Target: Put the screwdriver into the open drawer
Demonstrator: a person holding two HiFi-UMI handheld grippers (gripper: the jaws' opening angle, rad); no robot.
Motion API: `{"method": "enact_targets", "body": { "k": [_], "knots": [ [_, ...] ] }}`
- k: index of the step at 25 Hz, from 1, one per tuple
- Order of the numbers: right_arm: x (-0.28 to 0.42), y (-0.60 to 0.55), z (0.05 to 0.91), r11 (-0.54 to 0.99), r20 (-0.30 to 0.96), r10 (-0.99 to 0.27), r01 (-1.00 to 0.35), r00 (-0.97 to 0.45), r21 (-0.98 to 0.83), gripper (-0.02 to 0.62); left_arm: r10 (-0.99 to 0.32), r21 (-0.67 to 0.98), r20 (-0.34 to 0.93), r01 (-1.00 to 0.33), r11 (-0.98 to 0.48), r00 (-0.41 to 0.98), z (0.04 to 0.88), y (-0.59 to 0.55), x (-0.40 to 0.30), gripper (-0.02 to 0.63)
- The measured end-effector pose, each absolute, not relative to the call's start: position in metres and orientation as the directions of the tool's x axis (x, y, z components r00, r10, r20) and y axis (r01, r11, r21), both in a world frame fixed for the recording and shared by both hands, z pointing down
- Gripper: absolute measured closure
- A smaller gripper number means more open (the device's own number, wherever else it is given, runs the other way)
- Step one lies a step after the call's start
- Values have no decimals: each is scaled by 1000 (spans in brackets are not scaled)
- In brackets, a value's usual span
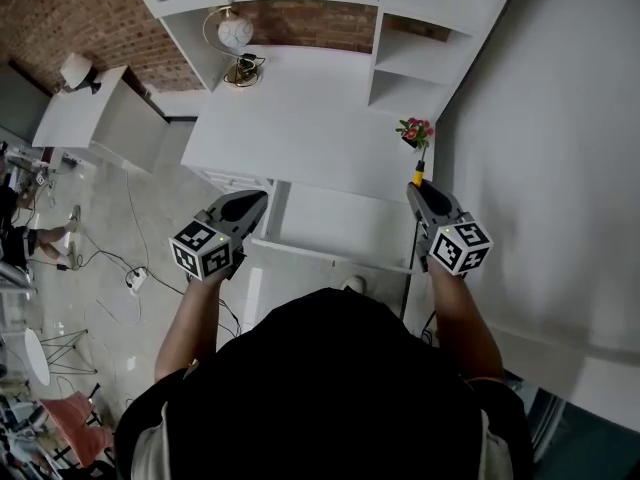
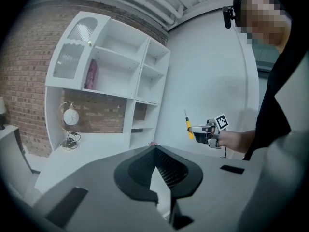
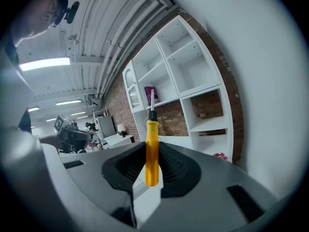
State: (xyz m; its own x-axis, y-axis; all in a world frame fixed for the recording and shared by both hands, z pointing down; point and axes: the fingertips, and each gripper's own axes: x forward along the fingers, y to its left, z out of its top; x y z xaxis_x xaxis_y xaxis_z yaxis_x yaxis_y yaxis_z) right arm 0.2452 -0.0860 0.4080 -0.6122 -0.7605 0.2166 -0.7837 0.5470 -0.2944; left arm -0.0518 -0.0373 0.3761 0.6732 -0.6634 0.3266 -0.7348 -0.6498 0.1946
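Two grippers hang over a white desk (image 1: 300, 118) in the head view. The left gripper (image 1: 256, 201) is at the left, over the desk's near edge. The right gripper (image 1: 419, 184) is at the right, and the screwdriver (image 1: 418, 176) pokes out of its tip, yellow handle showing. Between them, under the desk's near edge, the drawer (image 1: 330, 220) stands open, white inside. The screwdriver is held in the air near the drawer's far right corner, not in it. A flower pot (image 1: 414, 132) stands on the desk just beyond the right gripper, and a round lamp (image 1: 236, 34) stands at the far left.

Left gripper view: the jaws meet at their tips with nothing between them. White shelves fill the far side. To the right, well apart, the right gripper holds the screwdriver upright, shaft up.

Right gripper view: the jaws are clamped on the yellow handle, which stands upright between them with the thin shaft rising above. Shelves and a brick wall lie beyond; the left gripper shows small at the left.
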Motion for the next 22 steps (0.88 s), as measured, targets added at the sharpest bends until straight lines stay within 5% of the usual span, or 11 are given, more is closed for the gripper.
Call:
{"method": "enact_targets", "body": {
  "k": [22],
  "knots": [
    [222,-159,411,631,252,-679,-724,-689,-278,506,-741,211,317,-806,-554,592,388,-78,-69,591]
  ]
}}
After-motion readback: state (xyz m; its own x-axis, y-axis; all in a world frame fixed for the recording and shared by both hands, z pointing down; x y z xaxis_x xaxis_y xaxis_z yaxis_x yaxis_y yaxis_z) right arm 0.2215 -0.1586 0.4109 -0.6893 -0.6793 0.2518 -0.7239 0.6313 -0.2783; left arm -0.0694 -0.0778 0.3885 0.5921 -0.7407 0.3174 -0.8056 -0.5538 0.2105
